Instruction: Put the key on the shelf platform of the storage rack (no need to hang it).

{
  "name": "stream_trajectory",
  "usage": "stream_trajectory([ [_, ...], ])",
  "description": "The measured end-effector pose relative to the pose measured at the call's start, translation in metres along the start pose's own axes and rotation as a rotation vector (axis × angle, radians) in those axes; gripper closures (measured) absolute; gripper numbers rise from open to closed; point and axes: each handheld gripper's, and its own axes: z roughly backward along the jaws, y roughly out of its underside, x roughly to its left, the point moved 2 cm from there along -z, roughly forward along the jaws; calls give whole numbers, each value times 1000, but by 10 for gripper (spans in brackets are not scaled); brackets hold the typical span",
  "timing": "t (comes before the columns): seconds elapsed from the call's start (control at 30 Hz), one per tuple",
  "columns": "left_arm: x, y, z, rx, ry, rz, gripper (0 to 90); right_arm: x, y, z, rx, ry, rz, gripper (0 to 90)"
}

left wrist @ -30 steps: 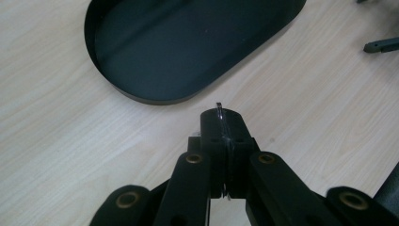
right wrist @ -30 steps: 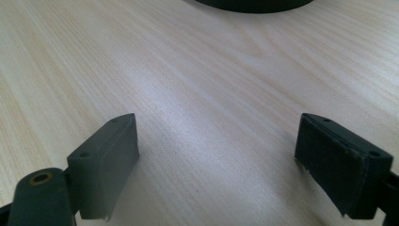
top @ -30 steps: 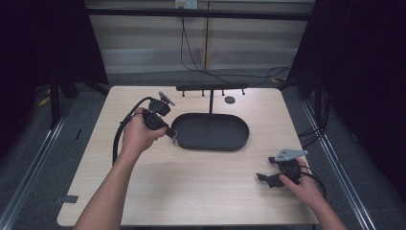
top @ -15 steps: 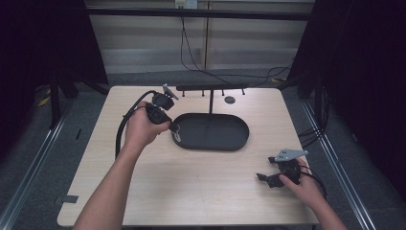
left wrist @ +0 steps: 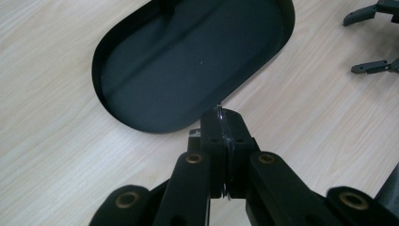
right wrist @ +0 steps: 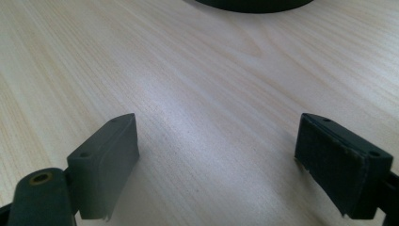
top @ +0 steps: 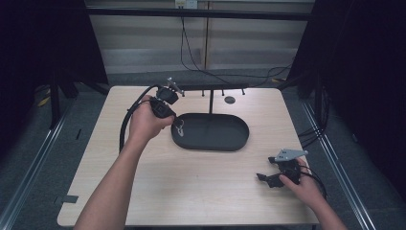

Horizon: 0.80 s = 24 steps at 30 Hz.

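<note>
My left gripper (top: 177, 120) hangs over the left end of a black oval tray (top: 239, 134), held in a hand. It is shut on a small silvery metal ring (top: 180, 126). In the left gripper view the ring's thin edge (left wrist: 220, 111) sticks out between the closed jaws of the left gripper (left wrist: 221, 123), just off the tray's near rim (left wrist: 141, 126). A post rises from the tray to a black bar with short pegs (top: 210, 88). My right gripper (top: 266, 178) rests low on the table at the front right, open; between the right gripper's (right wrist: 216, 165) jaws lies bare wood.
A small dark round disc (top: 230, 100) lies on the table behind the tray. The light wooden table (top: 191, 191) has bare room in front of the tray. Cables hang off the right edge (top: 313, 136). The right gripper's open jaws (left wrist: 371, 42) appear far off in the left gripper view.
The left hand has carried its gripper and the ring a little farther back and to the right, toward the pegged bar. The right gripper has stayed put.
</note>
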Motion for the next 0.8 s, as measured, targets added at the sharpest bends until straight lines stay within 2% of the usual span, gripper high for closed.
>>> stream_trajectory([
  [0.07,1,-2,-2,6,1,-12,889,0,0,0,-1,0,2,134],
  [0.1,0,-3,-3,0,3,-3,890,0,0,0,0,0,0,134],
  [0.33,0,-10,-9,-8,12,-9,889,0,0,0,-1,-1,1,134],
  [0.8,0,-20,-22,4,-5,-6,889,0,0,0,-1,-1,2,135],
])
